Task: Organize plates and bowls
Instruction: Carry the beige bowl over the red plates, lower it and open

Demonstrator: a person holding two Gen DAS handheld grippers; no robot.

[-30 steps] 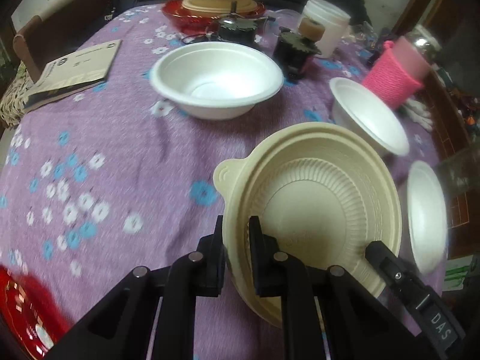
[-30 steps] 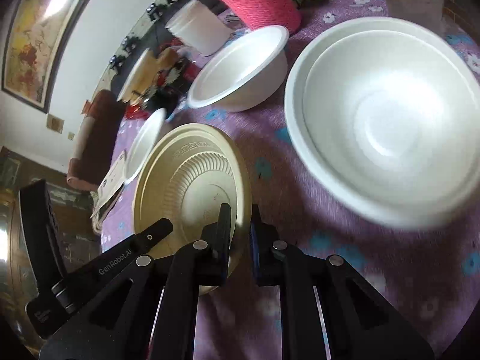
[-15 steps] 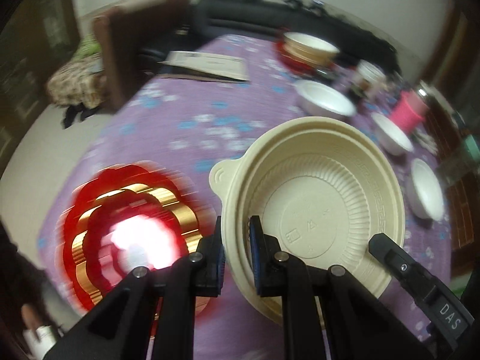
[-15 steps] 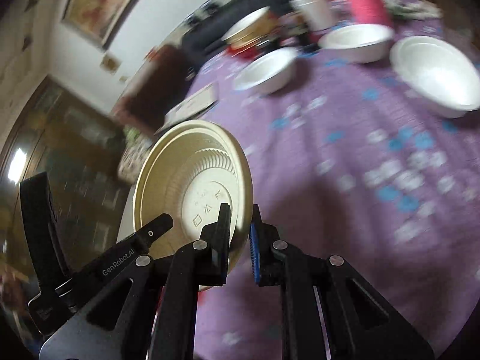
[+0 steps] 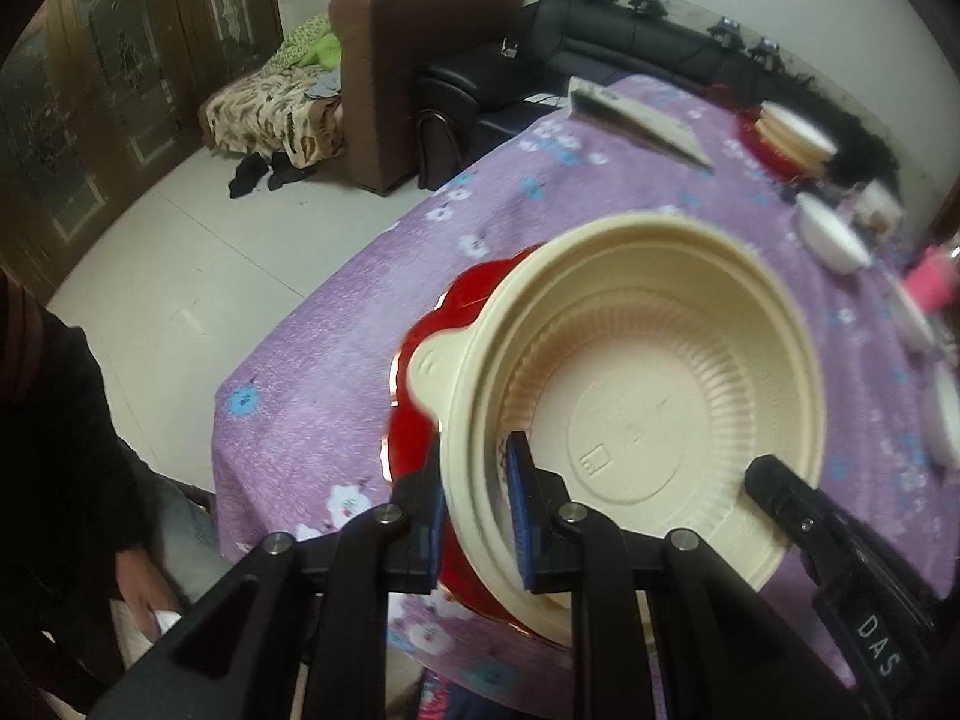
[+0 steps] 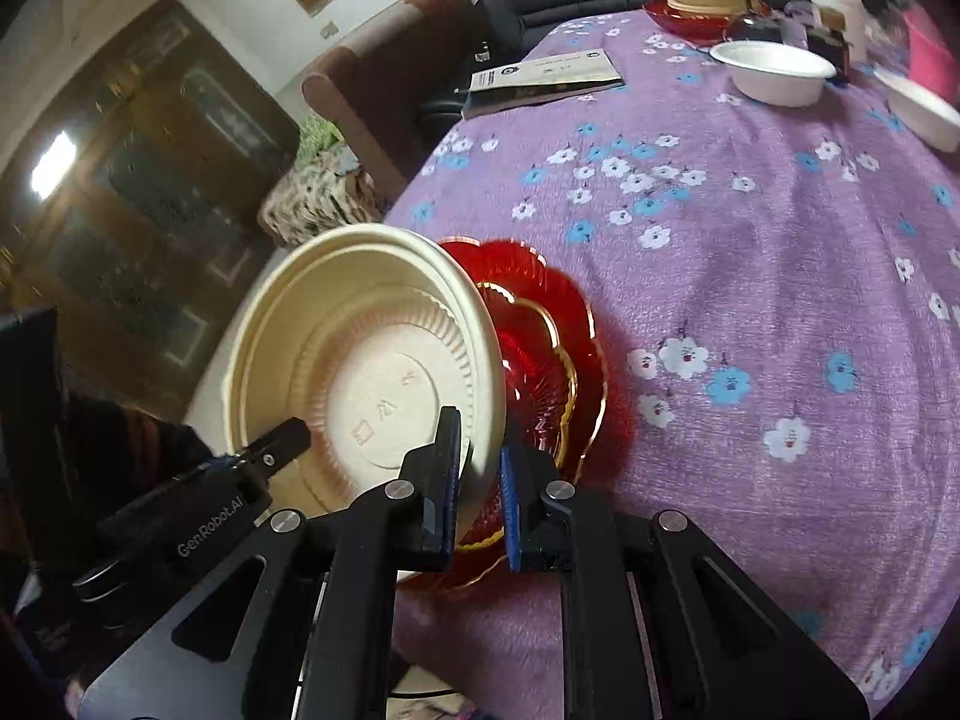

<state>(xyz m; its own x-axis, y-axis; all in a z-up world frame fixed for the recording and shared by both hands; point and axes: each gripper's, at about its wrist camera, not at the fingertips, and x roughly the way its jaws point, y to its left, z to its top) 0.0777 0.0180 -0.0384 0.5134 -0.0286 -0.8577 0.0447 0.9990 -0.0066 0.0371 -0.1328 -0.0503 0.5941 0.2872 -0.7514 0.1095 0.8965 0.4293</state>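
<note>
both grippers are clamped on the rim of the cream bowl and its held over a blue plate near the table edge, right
Not quite: the plate under the cream bowl is red with gold trim, not blue, as the right wrist view shows. The rest holds: the left gripper and the right gripper both clamp its rim, near the table edge.

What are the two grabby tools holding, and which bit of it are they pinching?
Both hold one cream bowl. The left tool pinches its rim near the little tab; the right tool pinches the rim on the opposite side. It is above the red plate.

Brown armchair (image 5: 414, 54), black sofa (image 5: 630, 42)
</note>
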